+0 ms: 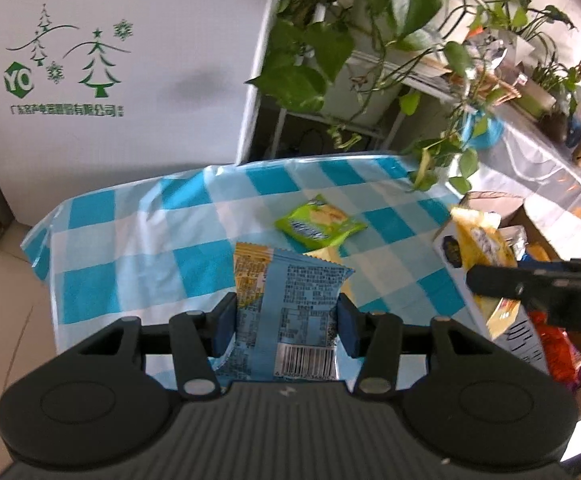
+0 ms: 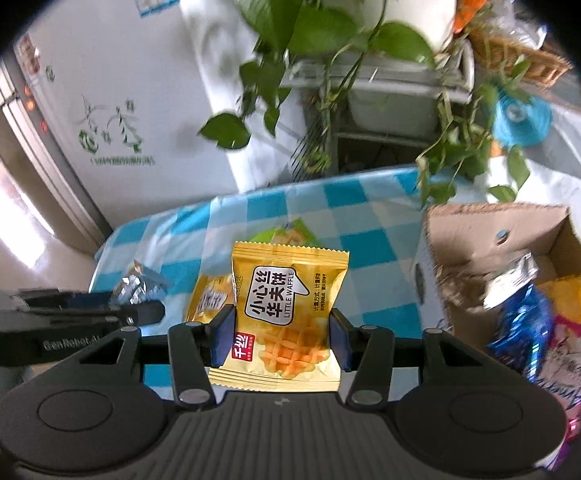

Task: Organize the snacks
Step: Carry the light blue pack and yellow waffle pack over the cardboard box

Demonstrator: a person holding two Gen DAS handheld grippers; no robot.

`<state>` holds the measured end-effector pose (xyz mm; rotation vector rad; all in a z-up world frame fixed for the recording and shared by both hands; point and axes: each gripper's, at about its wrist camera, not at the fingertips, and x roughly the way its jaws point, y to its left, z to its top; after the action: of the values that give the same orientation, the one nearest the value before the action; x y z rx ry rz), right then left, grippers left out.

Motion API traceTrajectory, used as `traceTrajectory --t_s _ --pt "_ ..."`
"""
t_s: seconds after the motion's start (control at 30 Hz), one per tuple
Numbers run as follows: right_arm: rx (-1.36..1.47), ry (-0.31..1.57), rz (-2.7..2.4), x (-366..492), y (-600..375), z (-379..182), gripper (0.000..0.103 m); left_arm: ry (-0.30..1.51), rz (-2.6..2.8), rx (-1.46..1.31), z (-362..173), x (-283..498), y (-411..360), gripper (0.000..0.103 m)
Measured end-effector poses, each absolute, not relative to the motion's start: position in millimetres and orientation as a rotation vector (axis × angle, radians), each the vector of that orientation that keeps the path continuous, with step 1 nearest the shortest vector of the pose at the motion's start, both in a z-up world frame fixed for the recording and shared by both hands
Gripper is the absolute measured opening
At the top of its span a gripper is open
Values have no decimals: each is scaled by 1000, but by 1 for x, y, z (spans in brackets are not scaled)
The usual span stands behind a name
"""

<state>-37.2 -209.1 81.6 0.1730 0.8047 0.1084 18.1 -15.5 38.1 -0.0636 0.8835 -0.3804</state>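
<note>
My left gripper (image 1: 286, 322) is holding a light blue snack pack (image 1: 290, 320). The two blue pads press on its sides, and the back of the pack with the bar code faces me. The pack is up in the air, above the bench (image 1: 150, 240). The bench has a cloth with blue and white squares.

My right gripper (image 2: 280, 338) is holding a yellow waffle pack (image 2: 286, 320). Its pads squeeze the pack from both sides, and the front with the waffle picture faces me. This pack is off the bench too.

A green snack pack (image 1: 318, 222) lies flat on the bench, farther back, near the middle. Another yellow pack (image 2: 206, 300) lies on the bench just behind the one I hold in my right gripper. In the left view I can only see a small corner of it.

On the right side of the bench stands a cardboard box (image 2: 490, 232). It is open at the top. Inside it I see a blue pack (image 2: 522, 328), a silver pack (image 2: 510, 280), an orange-yellow pack and a pink one, all piled together.

A big leafy plant (image 1: 370, 20) hangs over the far edge of the bench. A white fridge (image 1: 130, 60) with green tree drawings stands behind the bench on the left.
</note>
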Motion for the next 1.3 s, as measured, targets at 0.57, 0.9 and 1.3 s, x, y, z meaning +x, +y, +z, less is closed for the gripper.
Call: traceTrajectory --t_s 0.57,0.9,1.3 --pt "275 697 0 -57 -272 106 55 878 -466 -137 45 -8 -56 50" --pt "348 644 -121 -87 -330 114 55 845 -541 -127 71 -22 -108 50" --pt "462 635 -231 -113 -382 110 56 826 -629 -99 88 -32 -182 50"
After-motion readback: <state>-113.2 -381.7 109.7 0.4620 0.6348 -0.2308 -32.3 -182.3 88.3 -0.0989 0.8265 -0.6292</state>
